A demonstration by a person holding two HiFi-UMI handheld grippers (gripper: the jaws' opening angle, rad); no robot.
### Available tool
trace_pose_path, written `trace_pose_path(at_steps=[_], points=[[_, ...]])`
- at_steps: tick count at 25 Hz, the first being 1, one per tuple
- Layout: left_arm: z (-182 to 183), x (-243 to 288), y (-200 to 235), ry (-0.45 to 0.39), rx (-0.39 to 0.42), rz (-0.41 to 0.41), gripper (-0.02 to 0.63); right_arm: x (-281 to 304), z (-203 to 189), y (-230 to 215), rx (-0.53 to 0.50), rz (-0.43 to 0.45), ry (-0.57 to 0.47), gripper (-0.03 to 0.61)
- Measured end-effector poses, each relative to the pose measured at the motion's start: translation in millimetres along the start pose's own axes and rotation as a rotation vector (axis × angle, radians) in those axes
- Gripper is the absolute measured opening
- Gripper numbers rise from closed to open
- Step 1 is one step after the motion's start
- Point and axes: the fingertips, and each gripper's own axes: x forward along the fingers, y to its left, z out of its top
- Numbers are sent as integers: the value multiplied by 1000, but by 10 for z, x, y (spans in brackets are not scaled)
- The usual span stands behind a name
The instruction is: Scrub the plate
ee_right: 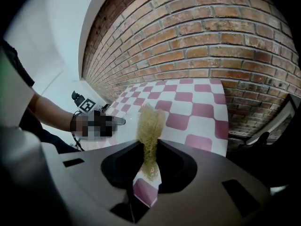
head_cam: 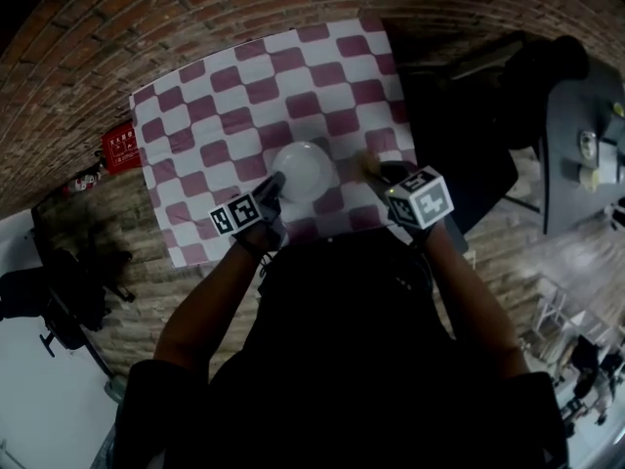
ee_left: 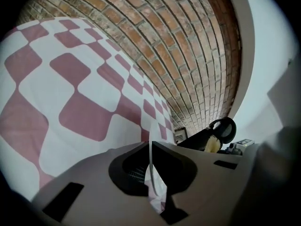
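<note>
One checkered cloth beneath the plate covers brick floor.

A checkered cloth of dull pink and white squares lies flat beneath your left gripper and right gripper and runs on ahead of both. Brickwork borders the cloth on every side you can see. Left of your left gripper, just off the cloth's edge, a small red item sits on the bricks; its white print is too small to read. Farther left and nearer you stands a dark piece of equipment, too dim to identify. Right of your right gripper, past the cloth, sits a bulky black shape. Beyond that is a grey tabletop carrying a few small objects. Past the bricks ahead of your left gripper rises a plain white wall.
</note>
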Motion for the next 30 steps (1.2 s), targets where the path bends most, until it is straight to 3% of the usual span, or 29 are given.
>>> trace_pose_path(at_steps=[6,17,23,27,30], points=[[-22,84,131,-14,-60,22,21,9,-21,-106,12,23,15,74],[-66,174,281,-15,-75,60,23,28,-81,-235,26,51,41,74],[-76,164,312,6,22,131,29,57,-112,-121,16,76,57,74],[-72,97,394,21,84,230,169,43,-135,33,4,93,65,74],[-64,27,408,24,99,253,210,49,-126,125,-12,92,54,74]])
